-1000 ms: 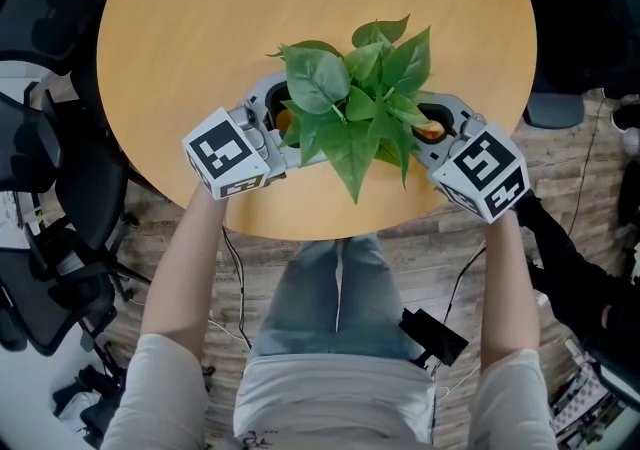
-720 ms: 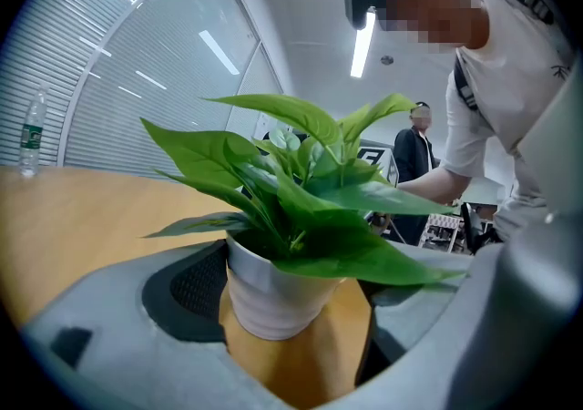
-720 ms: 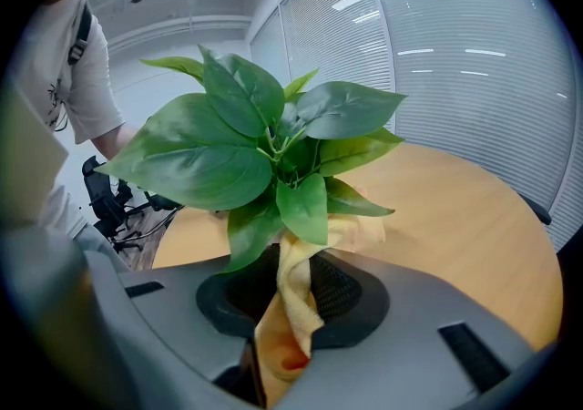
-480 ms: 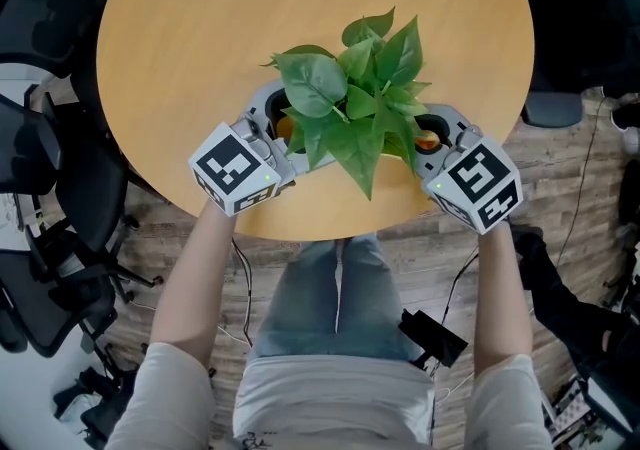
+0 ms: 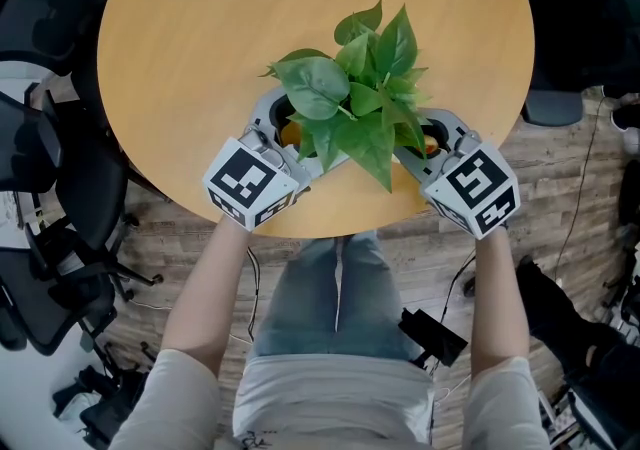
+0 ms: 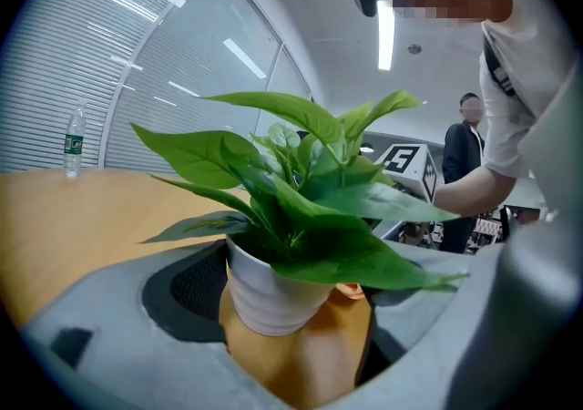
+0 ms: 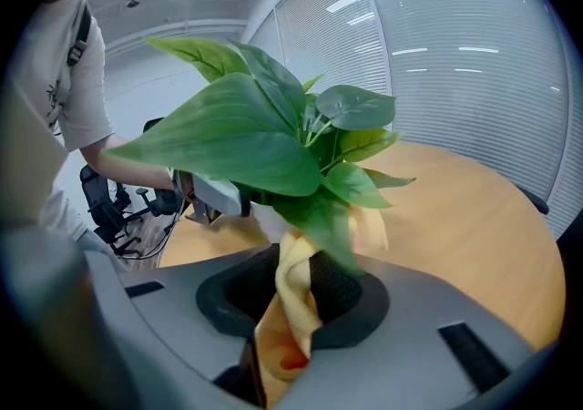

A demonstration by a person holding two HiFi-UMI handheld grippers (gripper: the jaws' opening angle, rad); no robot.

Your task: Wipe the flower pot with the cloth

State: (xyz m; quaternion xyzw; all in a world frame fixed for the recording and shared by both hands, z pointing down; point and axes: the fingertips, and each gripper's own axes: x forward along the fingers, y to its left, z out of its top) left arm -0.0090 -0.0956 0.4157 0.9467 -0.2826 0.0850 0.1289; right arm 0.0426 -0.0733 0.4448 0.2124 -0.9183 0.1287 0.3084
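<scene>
Clamped tight, the right gripper's (image 5: 428,143) jaws hold a bunched yellow cloth (image 7: 290,308), whose free end reaches up under the leaves to the side of the flower pot (image 6: 269,294). On the other side, the left gripper (image 5: 295,133) has its jaws spread wide around the pot. One dark pad lies against the white ribbed wall, and a strip of table (image 5: 200,28) shows by the other jaw low down. From where I stand it looks like a hold on the pot rather than a loose bracket.

Over the last second the plant (image 5: 360,88) has swung round. Its long leaf used to point straight at the person and now points off towards the right gripper, and the topmost leaf has drifted the other way. The left gripper has come round the near edge of the table with it, and the right one has edged in closer.

I take that to mean the pot is being turned against the cloth, so fresh wall is coming under the wipe. The pot stands upright near the table's near edge, between the two grippers. The wiping looks under way, though how much of the wall is done I cannot tell
</scene>
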